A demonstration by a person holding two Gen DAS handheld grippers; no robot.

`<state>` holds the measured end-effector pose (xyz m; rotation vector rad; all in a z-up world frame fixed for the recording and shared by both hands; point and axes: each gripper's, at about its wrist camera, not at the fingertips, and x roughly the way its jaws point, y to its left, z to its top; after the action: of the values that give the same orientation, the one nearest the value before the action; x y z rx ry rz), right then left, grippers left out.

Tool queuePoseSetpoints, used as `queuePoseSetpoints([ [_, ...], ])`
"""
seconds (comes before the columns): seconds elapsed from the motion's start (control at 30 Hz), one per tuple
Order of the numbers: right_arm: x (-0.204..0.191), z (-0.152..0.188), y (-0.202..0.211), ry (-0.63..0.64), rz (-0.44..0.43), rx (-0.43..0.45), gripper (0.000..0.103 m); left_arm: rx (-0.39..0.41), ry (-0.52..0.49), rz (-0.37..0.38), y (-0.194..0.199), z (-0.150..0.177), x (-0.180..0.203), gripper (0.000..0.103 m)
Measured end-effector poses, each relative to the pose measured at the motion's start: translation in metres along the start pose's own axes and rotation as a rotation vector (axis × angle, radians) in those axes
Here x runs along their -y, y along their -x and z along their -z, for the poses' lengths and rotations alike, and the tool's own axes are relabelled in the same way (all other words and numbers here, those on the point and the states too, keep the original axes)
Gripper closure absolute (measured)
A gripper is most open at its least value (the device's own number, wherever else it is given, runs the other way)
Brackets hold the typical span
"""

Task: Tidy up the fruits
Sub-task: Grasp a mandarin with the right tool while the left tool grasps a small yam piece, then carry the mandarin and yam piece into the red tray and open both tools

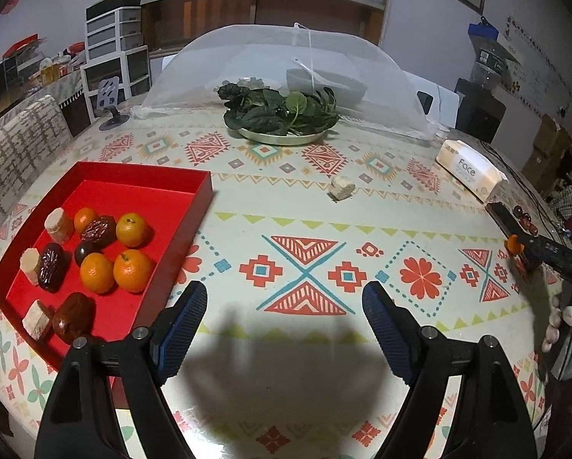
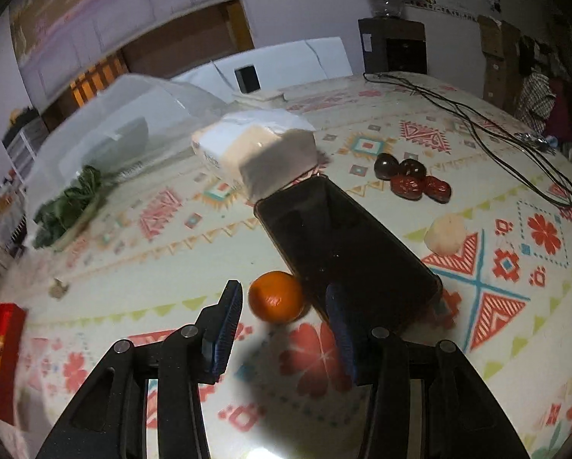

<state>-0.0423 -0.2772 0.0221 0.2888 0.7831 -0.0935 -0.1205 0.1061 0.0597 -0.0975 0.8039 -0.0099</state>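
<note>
Orange [image 2: 276,301] just ahead of right gripper [image 2: 282,308], untouched

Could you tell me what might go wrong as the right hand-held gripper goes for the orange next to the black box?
The orange sits against the black box, so the right hand-held gripper may knock the box instead of closing cleanly. Being round, it could also roll off across the table. The red tray is getting crowded, so dropping it in might bump the fruit there.

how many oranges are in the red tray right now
4. In the red tray: a small back orange, one right of it, and two in front. None looks hidden.
</note>
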Motion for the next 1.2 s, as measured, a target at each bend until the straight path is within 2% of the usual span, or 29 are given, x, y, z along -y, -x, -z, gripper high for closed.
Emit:
queuePoseSetpoints([
  [0.17, -0.018, 0.001, -0.012, 0.082, 0.035, -0.008, 0.054, -0.007, -0.018, 0.004, -0.005, -0.008, 0.006, 0.020],
  [0.23, -0.020, 0.001, -0.017, 0.098, 0.045, -0.013, 0.059, -0.007, -0.025, 0.009, -0.010, -0.015, 0.009, 0.020],
  [0.27, -0.022, 0.001, -0.018, 0.113, 0.063, -0.013, 0.065, -0.007, -0.028, 0.013, -0.013, -0.019, 0.010, 0.020],
  [0.43, -0.026, 0.004, -0.018, 0.163, 0.073, -0.012, 0.067, -0.047, -0.029, 0.057, -0.043, -0.041, 0.020, 0.020],
  [0.7, -0.040, 0.008, -0.005, 0.142, -0.094, -0.031, 0.067, -0.085, -0.034, 0.074, -0.113, -0.077, 0.034, 0.020],
  [0.97, -0.084, 0.016, 0.002, 0.198, -0.254, -0.072, 0.067, -0.058, -0.155, 0.067, -0.154, -0.092, 0.062, 0.021],
  [1.03, -0.093, 0.018, 0.003, 0.206, -0.282, -0.079, 0.067, -0.071, -0.174, 0.066, -0.160, -0.091, 0.065, 0.037],
  [1.07, -0.096, 0.019, 0.003, 0.207, -0.294, -0.082, 0.067, -0.086, -0.186, 0.066, -0.164, -0.090, 0.067, 0.062],
  [1.1, -0.099, 0.019, 0.003, 0.209, -0.303, -0.085, 0.067, -0.105, -0.191, 0.067, -0.167, -0.088, 0.068, 0.073],
  [1.2, -0.108, 0.022, 0.003, 0.215, -0.317, -0.089, 0.067, -0.095, -0.168, 0.064, -0.162, -0.087, 0.063, 0.073],
])
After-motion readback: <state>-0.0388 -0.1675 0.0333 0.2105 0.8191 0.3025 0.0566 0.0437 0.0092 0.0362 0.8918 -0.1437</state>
